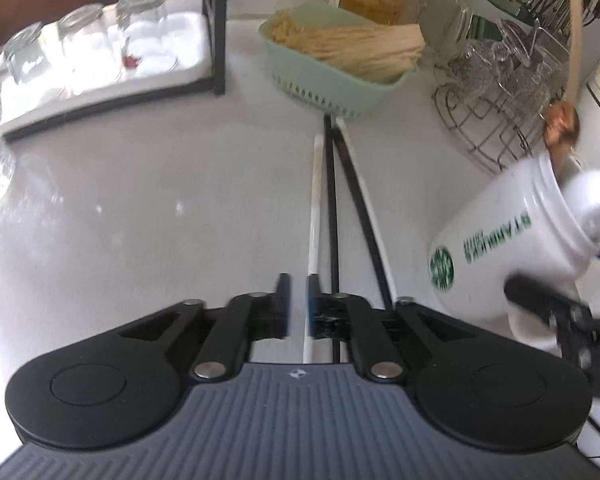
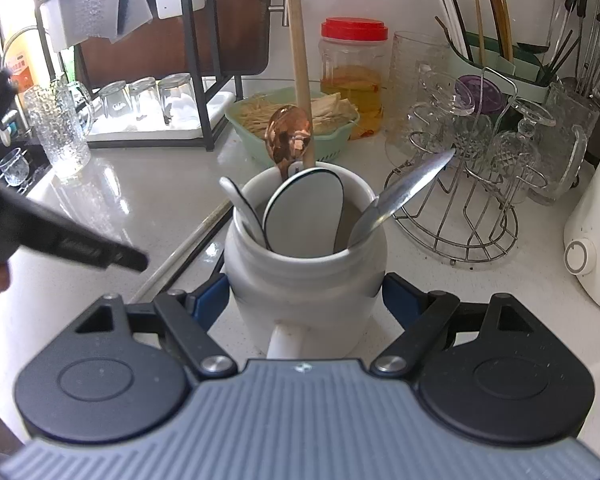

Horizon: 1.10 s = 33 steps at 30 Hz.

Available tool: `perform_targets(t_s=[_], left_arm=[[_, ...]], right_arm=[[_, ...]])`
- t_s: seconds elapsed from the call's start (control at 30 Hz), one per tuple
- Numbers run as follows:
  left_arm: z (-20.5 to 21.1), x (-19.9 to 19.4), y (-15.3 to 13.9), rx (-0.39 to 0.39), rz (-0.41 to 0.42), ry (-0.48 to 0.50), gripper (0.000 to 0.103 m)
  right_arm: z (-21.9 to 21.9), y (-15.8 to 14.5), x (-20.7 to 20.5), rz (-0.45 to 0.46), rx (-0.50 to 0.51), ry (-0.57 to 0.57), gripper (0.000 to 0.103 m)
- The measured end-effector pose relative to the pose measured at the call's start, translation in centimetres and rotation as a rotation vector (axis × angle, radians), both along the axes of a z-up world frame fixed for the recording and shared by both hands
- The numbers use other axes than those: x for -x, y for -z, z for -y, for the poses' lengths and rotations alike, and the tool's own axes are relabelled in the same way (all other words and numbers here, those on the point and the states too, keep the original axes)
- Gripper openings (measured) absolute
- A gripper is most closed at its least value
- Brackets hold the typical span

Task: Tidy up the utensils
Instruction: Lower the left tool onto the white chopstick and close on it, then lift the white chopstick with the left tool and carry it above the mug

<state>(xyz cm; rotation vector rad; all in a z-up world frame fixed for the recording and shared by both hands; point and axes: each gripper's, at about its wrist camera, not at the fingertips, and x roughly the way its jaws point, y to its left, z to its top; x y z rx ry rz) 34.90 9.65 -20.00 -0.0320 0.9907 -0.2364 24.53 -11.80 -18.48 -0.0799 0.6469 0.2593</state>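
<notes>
Glasses: far left, upside down in a row on a white tray under a black rack.
Pitcher: clear, ribbed, upright on the worktop, left of the tray in the right view.
Left claw: low over the worktop, jaws a narrow gap apart, nothing pinched; a white chopstick passes just by the right pad.
Chopsticks: two white, two black, flat on the worktop, running from the left claw away to the basket's near edge.
Basket: pale green, far centre, full of dry noodles.
Jar: red lid, yellowish contents, behind the basket.
Mug: white, green logo, right of the chopsticks; upright in the right view, leaning in the left view.
Mug contents: wooden-handled copper spoon, white spoon with dark rim, small white spoon, steel spoon.
Right claw: wide apart, blue pads pressed on both sides of the mug, handle toward the camera.
Wire rack: right of the mug, holding cut-glass cups.
Caddy: far right, upright chopsticks.
Appliance: white, right edge.
</notes>
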Motion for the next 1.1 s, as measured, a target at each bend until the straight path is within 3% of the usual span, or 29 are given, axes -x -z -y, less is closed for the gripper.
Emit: perform_targets(t_s=[0.33,0.87,0.97,1.1], left_arm=[[1.7,-4.8,0.9,-0.041,0.03,0.05,0.025],[3.6,-8.9,1.1,-0.091,0.037,0.082,0.025],[4.3,-9.4,1.0,-0.13,0.028,0.098,0.022],[4.7,-9.5,1.0,-0.14,0.019,0.092,0.008]], right_arm=[[-0.1,0.0,-0.1,-0.013,-0.006,0.018,0.086],[-0.2,0.0,-0.3,-0.02,-0.012,0.037,0.086],[-0.3,0.0,-0.2,-0.019,-0.014,0.042,0.086],[-0.3,0.0,-0.2,-0.017,-0.018,0.045,0.086]])
